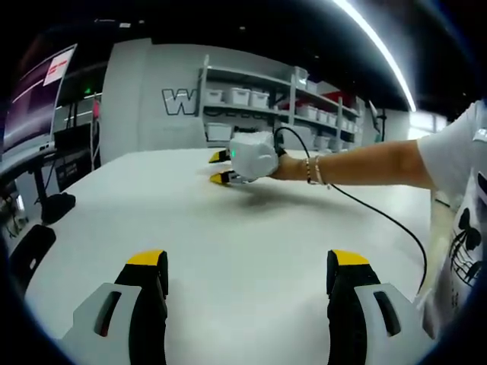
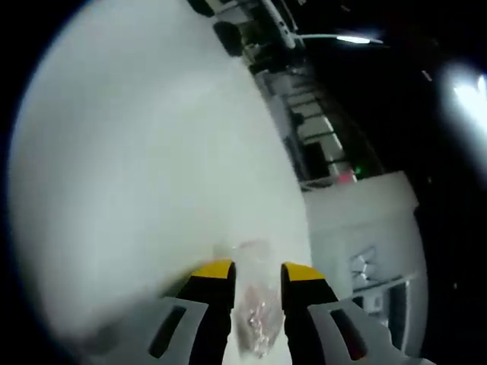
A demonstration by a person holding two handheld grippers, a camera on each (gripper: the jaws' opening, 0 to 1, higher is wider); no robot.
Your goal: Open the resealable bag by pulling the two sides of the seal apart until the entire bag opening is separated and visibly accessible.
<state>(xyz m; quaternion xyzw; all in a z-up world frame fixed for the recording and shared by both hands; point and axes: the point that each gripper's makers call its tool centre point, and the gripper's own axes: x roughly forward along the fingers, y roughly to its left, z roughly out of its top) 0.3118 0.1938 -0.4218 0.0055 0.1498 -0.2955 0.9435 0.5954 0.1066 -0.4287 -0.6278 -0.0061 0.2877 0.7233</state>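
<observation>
In the left gripper view we see the left tool spread wide over the white surface — the right tool sits farther off. In the right gripper view, the right tool is narrowed around the clear bag — contact unclear.

open table ahead; right gripper blocks far side

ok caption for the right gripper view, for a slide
Right claw closing around a clear bag above the white table.
</observation>
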